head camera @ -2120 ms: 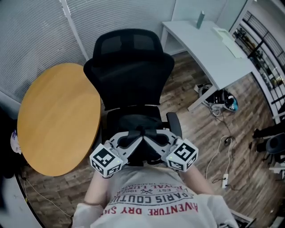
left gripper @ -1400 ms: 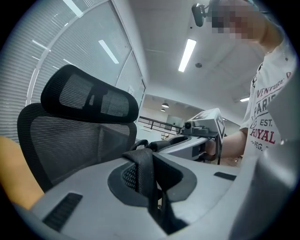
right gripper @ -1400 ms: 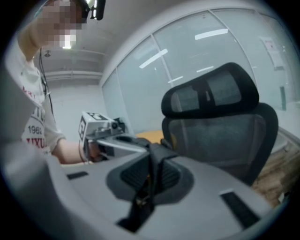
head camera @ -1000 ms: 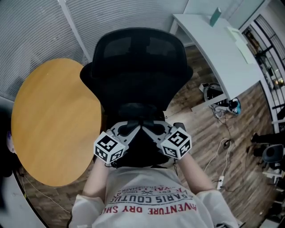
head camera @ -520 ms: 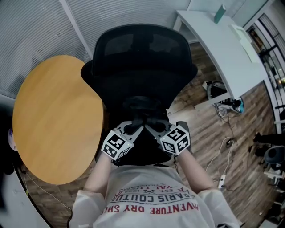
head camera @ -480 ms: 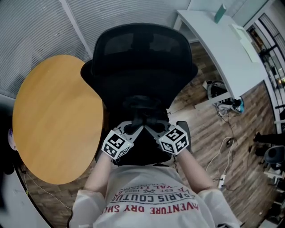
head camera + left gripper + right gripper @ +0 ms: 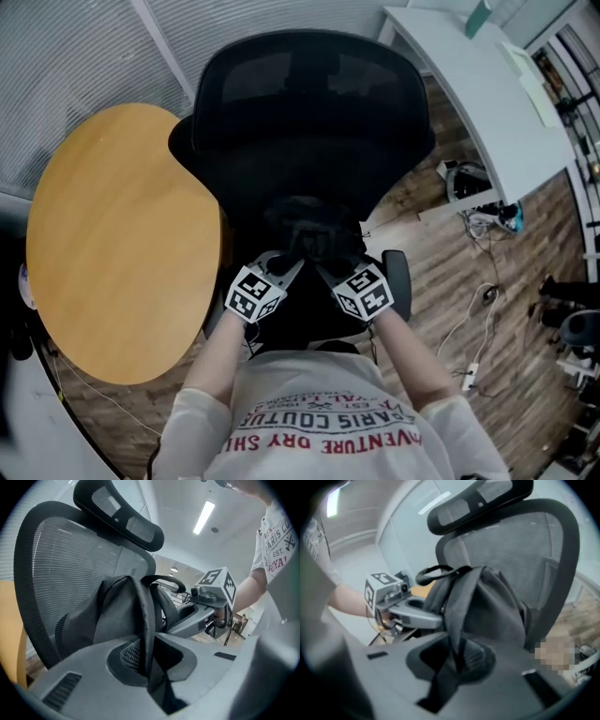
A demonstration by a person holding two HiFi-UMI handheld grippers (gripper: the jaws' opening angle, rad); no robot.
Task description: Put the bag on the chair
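Observation:
A dark grey backpack (image 7: 305, 230) hangs over the seat of the black mesh office chair (image 7: 309, 103), close against its backrest. My left gripper (image 7: 292, 265) is shut on one shoulder strap (image 7: 147, 639). My right gripper (image 7: 321, 267) is shut on the other strap (image 7: 454, 644). The two grippers sit side by side just in front of the backpack (image 7: 117, 616), their tips almost touching. Each gripper view shows the backpack (image 7: 487, 606) leaning on the mesh back (image 7: 56, 573), with the other gripper beside it. Whether the bag's bottom rests on the seat is hidden.
A round wooden table (image 7: 112, 244) stands close on the chair's left. A white desk (image 7: 487, 75) is at the upper right, with cables and a power strip (image 7: 473, 370) on the wood floor below it. The chair's right armrest (image 7: 398, 281) lies by my right gripper.
Both grippers have carried the bag forward toward the backrest and drawn closer together. The chair now fills more of the head view.

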